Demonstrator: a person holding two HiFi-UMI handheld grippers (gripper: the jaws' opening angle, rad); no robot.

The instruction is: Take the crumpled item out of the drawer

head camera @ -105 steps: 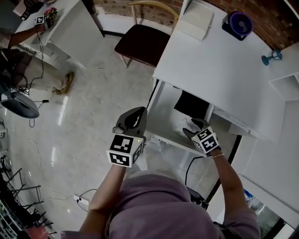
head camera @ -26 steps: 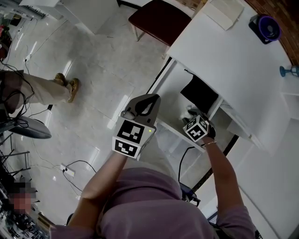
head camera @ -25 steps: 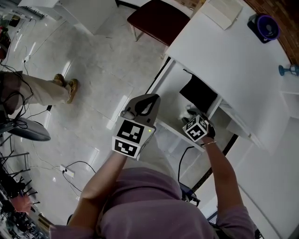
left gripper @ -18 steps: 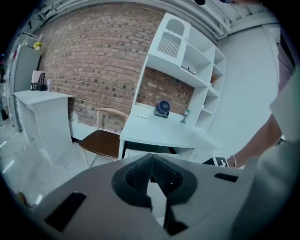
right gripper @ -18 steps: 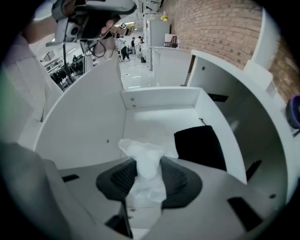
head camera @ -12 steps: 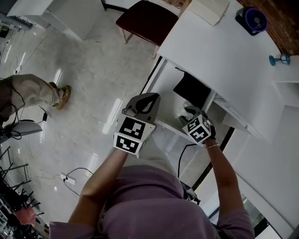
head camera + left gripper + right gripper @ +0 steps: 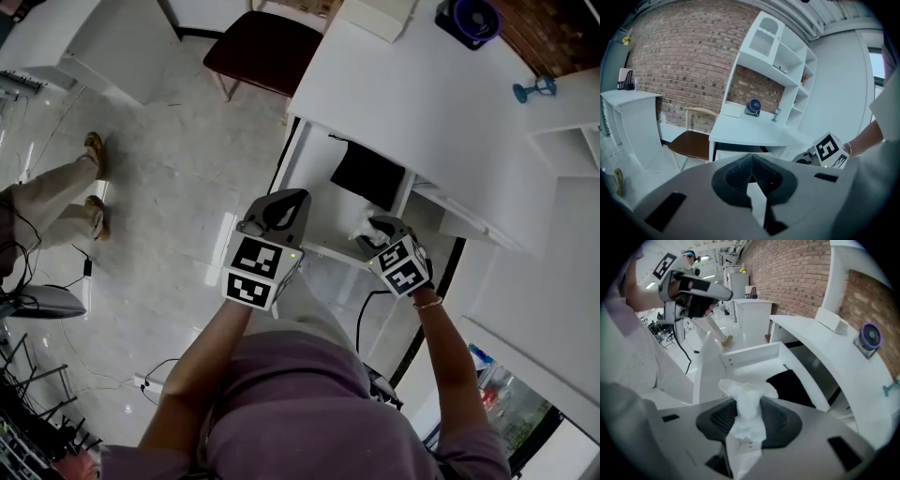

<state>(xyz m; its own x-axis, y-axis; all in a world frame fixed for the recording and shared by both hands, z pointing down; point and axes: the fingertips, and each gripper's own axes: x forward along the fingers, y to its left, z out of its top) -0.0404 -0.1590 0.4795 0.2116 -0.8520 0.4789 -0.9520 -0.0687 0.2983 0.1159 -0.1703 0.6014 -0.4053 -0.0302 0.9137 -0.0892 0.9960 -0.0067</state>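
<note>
- The right tongs [image 7: 747, 417] are clamping on the crumpled item [image 7: 746, 401], a wad of white paper or tissue. The two pads are pinching its middle, and loose folds are sticking out above and below the grip.
- Pinching across the middle is probably what is stopping so soft and light a thing from slipping free.
- In the head view, the wad is showing at the tips of the right tongs, raised off the floor of the drawer [image 7: 319, 247] and hanging over its near end. Whether it is fully clear of the front edge cannot be told.
- The left tongs [image 7: 751, 174] are resting with their jaws together and nothing between them. They are hovering to the left of the drawer and apart from it, likely so as to leave the right hand room to lift.
- The drawer is standing pulled out from under the desk [image 7: 422, 103] toward the person, which is giving open access from above.
- A flat black thing [image 7: 787, 383] is lying in the far part of the drawer, apart from the wad and untouched.
- Farther off, a small purple fan [image 7: 467, 19] is standing on the desk, and a chair [image 7: 262, 52] is sitting on the floor beyond its corner.
</note>
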